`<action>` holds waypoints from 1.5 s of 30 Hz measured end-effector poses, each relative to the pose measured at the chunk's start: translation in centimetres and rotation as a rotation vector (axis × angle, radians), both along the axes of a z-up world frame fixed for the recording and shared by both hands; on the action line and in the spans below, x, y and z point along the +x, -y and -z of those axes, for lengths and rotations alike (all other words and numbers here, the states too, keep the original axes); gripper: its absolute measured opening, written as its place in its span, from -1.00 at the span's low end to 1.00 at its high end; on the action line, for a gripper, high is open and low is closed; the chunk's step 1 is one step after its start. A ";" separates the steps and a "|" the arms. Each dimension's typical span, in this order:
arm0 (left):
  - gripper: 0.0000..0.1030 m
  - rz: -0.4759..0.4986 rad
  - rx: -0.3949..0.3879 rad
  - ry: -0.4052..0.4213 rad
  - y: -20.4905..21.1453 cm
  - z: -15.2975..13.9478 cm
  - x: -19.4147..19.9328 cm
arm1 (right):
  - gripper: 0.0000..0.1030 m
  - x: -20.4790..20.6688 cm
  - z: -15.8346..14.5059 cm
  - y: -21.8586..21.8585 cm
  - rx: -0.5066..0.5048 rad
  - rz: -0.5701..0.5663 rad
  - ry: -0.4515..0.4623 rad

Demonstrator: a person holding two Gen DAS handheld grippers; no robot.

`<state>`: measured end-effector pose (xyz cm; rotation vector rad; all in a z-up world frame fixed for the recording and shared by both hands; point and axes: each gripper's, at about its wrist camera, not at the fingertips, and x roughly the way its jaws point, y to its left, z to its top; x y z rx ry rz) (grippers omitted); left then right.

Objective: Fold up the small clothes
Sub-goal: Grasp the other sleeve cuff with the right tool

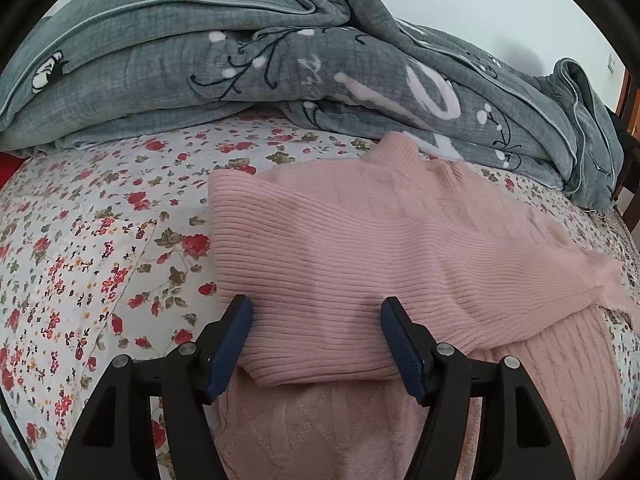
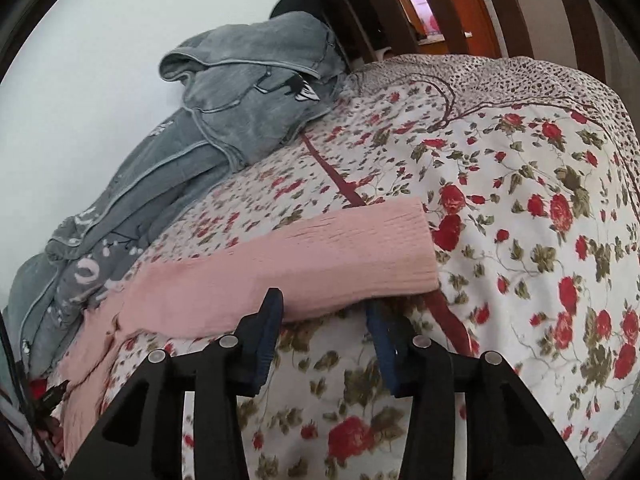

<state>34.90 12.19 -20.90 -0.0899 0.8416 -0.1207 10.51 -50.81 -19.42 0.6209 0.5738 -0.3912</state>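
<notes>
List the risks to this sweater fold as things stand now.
1. The left gripper stands open around the pink sweater's folded sleeve; lifting away could drag it out of place.
2. The right gripper straddles the other sleeve's edge; it might pinch the floral bedsheet too.

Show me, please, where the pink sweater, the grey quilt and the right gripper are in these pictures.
pink sweater (image 1: pixel 340 248): left wrist view, on its folded ribbed panel.
grey quilt (image 1: pixel 168 64): left wrist view, on the folded stack's upper layer.
right gripper (image 2: pixel 326 312): right wrist view, midway between its fingertips.
</notes>
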 end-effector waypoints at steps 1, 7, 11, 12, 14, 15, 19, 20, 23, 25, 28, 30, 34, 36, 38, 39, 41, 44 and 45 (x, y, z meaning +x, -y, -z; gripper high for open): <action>0.27 0.001 -0.002 0.000 0.0 0.0 0.0 | -0.08 0.2 -0.1 0.0 -0.004 0.009 0.009; 0.29 0.002 -0.006 0.000 0.0 0.0 0.0 | -0.27 1.0 -0.1 0.5 -0.026 0.081 0.007; 0.30 0.003 -0.009 0.000 0.1 0.0 0.0 | -0.84 1.1 -0.3 0.9 -0.058 0.105 0.011; 0.30 0.002 -0.009 0.000 0.1 0.0 0.0 | -0.87 1.0 -0.4 0.9 -0.058 0.107 0.024; 0.30 0.001 -0.012 0.000 0.1 0.0 -0.1 | -0.88 0.7 -1.2 0.5 -0.088 0.118 0.055; 0.30 0.001 -0.014 0.001 0.1 0.0 -0.1 | -0.88 0.5 -1.6 0.1 -0.111 0.121 0.068; 0.30 0.001 -0.045 0.005 -0.3 -0.1 -0.2 | -0.89 0.5 -4.4 -3.0 -0.267 0.123 0.128; 0.30 0.000 -0.062 0.008 -0.5 -0.2 -0.3 | -0.89 0.8 -5.0 -3.7 -0.295 0.118 0.137; 0.35 -0.024 -0.141 0.025 -1.9 -0.5 -1.0 | -0.89 2.3 -8.0 -7.2 -0.384 0.065 0.159; 0.37 -0.062 -0.183 0.002 -3.0 -0.5 -1.3 | -0.89 3.7 -10.2 -9.4 -0.417 0.015 0.185; 0.36 -0.117 -0.226 -0.026 -4.5 -0.3 -2.2 | -0.89 7.1 -13.9 -13.6 -0.458 -0.087 0.227; 0.37 -0.145 -0.219 -0.015 -5.2 -0.7 -3.5 | -0.90 9.3 -15.7 -16.1 -0.478 -0.134 0.238; 0.37 -0.238 -0.150 0.007 -7.3 -1.2 -6.2 | -0.90 14.8 -18.5 -24.3 -0.474 -0.282 0.270; 0.37 -0.295 -0.161 0.011 -9.5 -1.3 -7.1 | -0.90 16.1 -18.8 -28.4 -0.469 -0.343 0.287; 0.37 -0.343 -0.197 0.011 -11.6 -1.1 -7.4 | -0.90 18.0 -18.6 -33.7 -0.468 -0.420 0.297; 0.37 -0.378 -0.212 0.015 -12.7 -1.0 -7.7 | -0.90 18.9 -18.3 -36.6 -0.469 -0.461 0.298; 0.37 -0.425 -0.227 0.024 -14.4 -0.8 -8.1 | -0.90 20.1 -17.1 -41.0 -0.469 -0.528 0.292; 0.37 -0.423 -0.244 0.020 -15.5 -0.6 -8.4 | -0.90 21.6 -14.8 -48.4 -0.505 -0.644 0.265; 0.37 -0.418 -0.245 0.019 -15.6 -0.6 -8.4 | -0.90 22.0 -14.0 -50.1 -0.516 -0.671 0.254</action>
